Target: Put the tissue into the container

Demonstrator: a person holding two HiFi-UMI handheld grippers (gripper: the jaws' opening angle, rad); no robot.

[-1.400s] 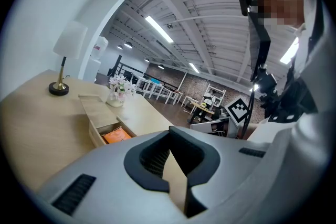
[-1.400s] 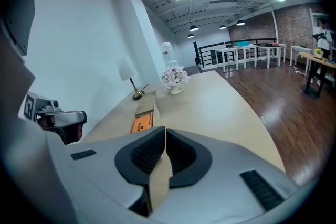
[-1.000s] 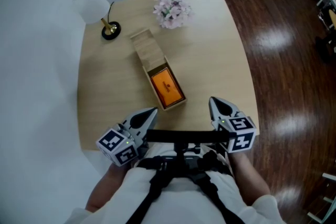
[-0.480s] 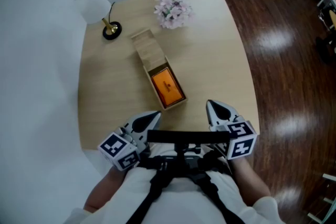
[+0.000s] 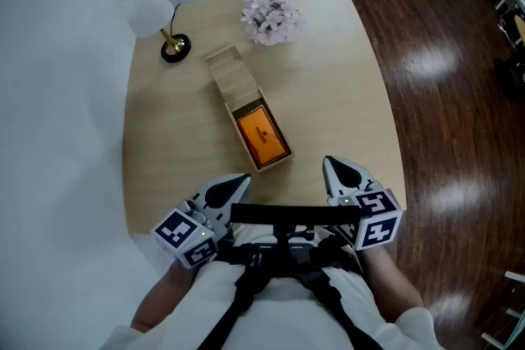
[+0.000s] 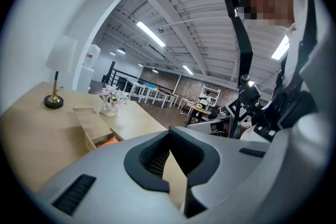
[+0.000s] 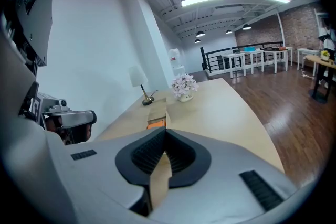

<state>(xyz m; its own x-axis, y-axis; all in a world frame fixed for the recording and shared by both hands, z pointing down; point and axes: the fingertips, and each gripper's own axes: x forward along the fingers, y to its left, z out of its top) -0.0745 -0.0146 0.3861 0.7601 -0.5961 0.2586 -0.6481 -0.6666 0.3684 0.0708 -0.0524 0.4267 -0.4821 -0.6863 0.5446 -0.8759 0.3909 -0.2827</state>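
Note:
A long wooden box (image 5: 246, 106) lies slantwise in the middle of the table, its sliding lid (image 5: 227, 73) pushed toward the far end. In the open near end lies an orange tissue pack (image 5: 261, 135), also visible in the left gripper view (image 6: 107, 139) and the right gripper view (image 7: 156, 124). My left gripper (image 5: 238, 181) hovers at the table's near edge, left of the box, jaws shut and empty (image 6: 169, 132). At the near edge right of the box, my right gripper (image 5: 332, 166) is also shut with nothing held (image 7: 165, 135).
A vase of pale pink flowers (image 5: 269, 15) stands at the table's far side. A lamp with a brass stem and black base (image 5: 173, 47) stands at the far left corner by the white wall. Dark wooden floor lies to the right, beyond the table edge (image 5: 392, 127).
Both grippers have drawn back a little toward the person's body. The box and the orange pack have not moved.

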